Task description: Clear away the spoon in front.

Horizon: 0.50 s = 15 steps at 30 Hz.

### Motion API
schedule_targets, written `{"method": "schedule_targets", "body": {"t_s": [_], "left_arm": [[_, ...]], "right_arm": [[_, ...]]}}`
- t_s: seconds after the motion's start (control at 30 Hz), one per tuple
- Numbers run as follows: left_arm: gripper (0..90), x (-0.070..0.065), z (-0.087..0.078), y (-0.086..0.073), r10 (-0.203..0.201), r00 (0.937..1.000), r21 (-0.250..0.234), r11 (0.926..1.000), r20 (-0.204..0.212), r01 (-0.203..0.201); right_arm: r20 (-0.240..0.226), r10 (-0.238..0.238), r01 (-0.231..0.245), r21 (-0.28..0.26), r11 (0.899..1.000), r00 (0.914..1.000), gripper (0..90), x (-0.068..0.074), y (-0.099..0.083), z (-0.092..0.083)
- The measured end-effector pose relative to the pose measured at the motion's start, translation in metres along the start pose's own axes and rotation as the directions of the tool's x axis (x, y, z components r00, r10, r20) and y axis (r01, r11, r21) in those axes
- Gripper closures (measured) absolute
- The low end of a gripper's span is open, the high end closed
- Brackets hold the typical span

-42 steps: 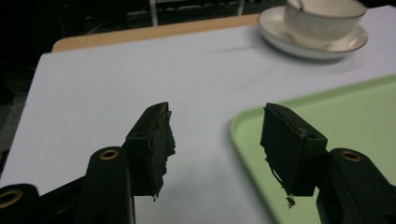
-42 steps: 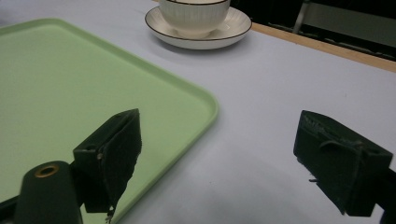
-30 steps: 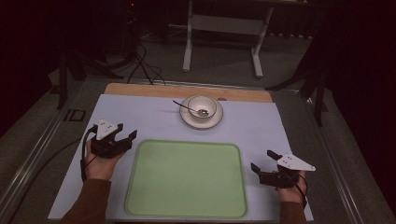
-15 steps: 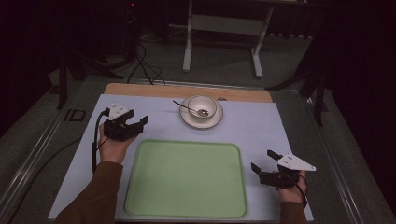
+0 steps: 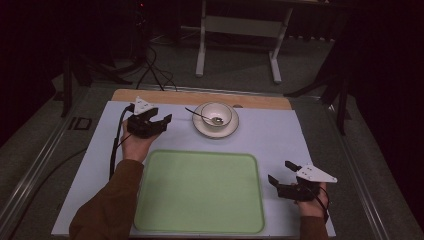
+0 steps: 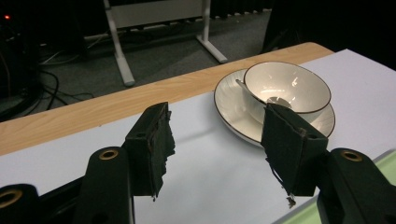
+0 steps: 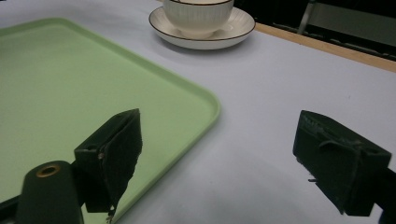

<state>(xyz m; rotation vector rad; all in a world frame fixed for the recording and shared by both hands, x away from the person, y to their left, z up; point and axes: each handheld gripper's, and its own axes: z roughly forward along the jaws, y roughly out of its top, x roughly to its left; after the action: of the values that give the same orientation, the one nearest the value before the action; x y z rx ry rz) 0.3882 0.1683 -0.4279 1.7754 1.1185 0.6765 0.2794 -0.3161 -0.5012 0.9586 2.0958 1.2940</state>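
1. Bowl [image 5: 216,113] is sitting on a saucer [image 5: 215,129] at the far middle of the desk [image 5: 280,140], just beyond the green tray [image 5: 200,192], and this is the thing the left gripper [image 5: 159,120] is heading for.
2. A spoon [image 5: 202,117] is resting inside the bowl with its handle sticking out over the rim toward the left gripper, so that handle is probably the easiest part to catch.
3. The left gripper is hovering over the white mat to the left of the saucer, near it but not touching, with its fingers [image 6: 152,140] pointing toward the bowl.
4. Its fingers are standing spread wide with nothing between them; in the left gripper view the bowl and saucer are showing just past the right-hand finger, which suggests the hand is lining up an approach rather than gripping yet.
5. The right gripper [image 5: 282,184] is resting at the near right of the desk, just beside the tray's right edge, well apart from the bowl.
6. Its fingers [image 7: 116,149] are also spread, holding nothing; it seems to be waiting out of the way so the tray is left free.
7. The tray is lying bare in front of the person, likely as the place where the crockery is meant to go.
8. Judging from this, the work is only starting: nothing is lifted yet.
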Motion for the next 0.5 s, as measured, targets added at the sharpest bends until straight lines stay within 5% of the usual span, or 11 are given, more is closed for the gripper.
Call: {"method": "schedule_targets", "body": {"t_s": [0.17,0.5], "left_arm": [[44.8,-0.003,0.017,0.0,0.016,0.9998,0.023,0.9996,0.015,-0.016],[47.4,-0.002,0.044,0.009,-0.021,0.9988,0.047,0.9987,0.044,0.019]], "right_arm": [[0.0,0.002,-0.002,0.001,1.0,1.0,15.2,-0.001,0.0,0.0],[-0.006,-0.002,0.002,0.006,1.0,1.0,15.2,0.0,0.0,0.001]]}}
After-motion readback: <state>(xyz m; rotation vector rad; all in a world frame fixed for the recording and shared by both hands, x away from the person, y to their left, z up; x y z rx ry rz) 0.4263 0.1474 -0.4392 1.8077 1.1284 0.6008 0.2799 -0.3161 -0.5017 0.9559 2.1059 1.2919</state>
